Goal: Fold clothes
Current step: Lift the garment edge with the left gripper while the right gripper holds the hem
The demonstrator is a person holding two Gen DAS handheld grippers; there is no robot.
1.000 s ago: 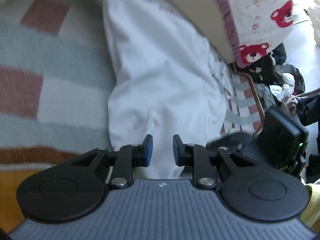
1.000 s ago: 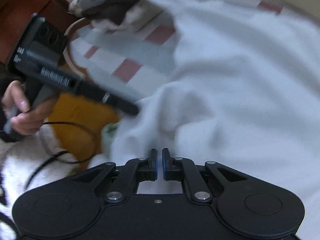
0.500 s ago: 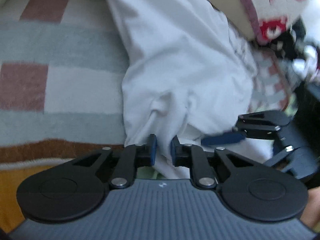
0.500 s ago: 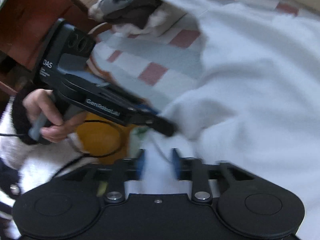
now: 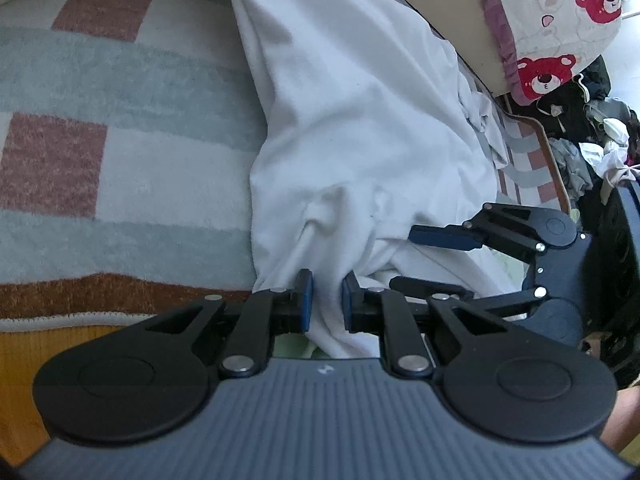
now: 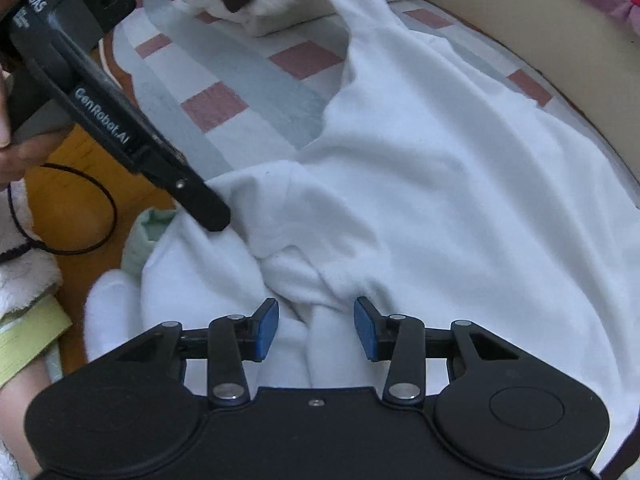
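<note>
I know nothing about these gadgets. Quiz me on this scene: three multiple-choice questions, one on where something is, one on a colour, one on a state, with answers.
1. Where does the white garment lie?
A. on a checked rug
B. in a basket
C. on a hanger

2. What colour are the pads on the gripper fingers?
A. red
B. blue
C. yellow

3. How do the two grippers stand?
A. both open
B. both shut on cloth
C. left shut on cloth, right open

Answers:
1 A: the rug shows pink and grey-blue squares beside it.
2 B: both views show blue pads.
3 C: the left gripper pinches a fold; the right gripper has just been opening, its pads clear of the cloth between them.
</note>
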